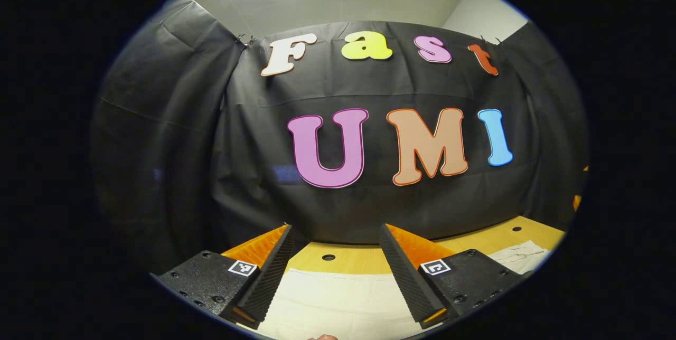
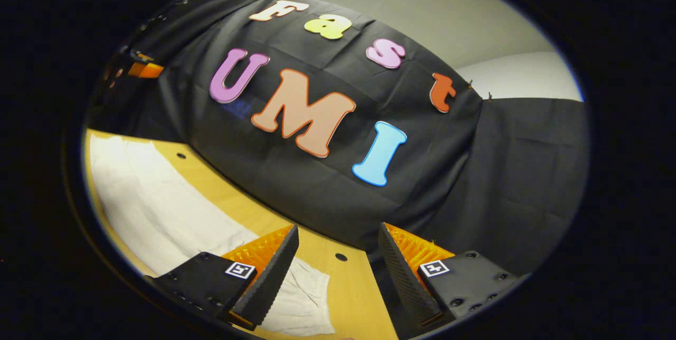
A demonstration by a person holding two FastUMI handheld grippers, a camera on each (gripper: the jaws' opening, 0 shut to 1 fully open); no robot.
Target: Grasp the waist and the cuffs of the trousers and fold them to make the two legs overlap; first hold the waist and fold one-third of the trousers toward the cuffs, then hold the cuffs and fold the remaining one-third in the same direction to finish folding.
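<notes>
Both the left gripper (image 1: 335,234) and right gripper (image 2: 338,234) hover spread and empty over the flat trousers (image 2: 158,208) on the table (image 2: 354,292), so I judge 0 folds done.

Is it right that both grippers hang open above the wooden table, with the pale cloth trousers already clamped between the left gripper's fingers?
Not quite. In the left gripper view the left gripper is open above the pale cloth trousers, gripping nothing. The rest holds: the right gripper is open too, over the wooden table.

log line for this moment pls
left tool open above trousers | right tool open, nothing held | trousers flat on table | folding not started
</notes>
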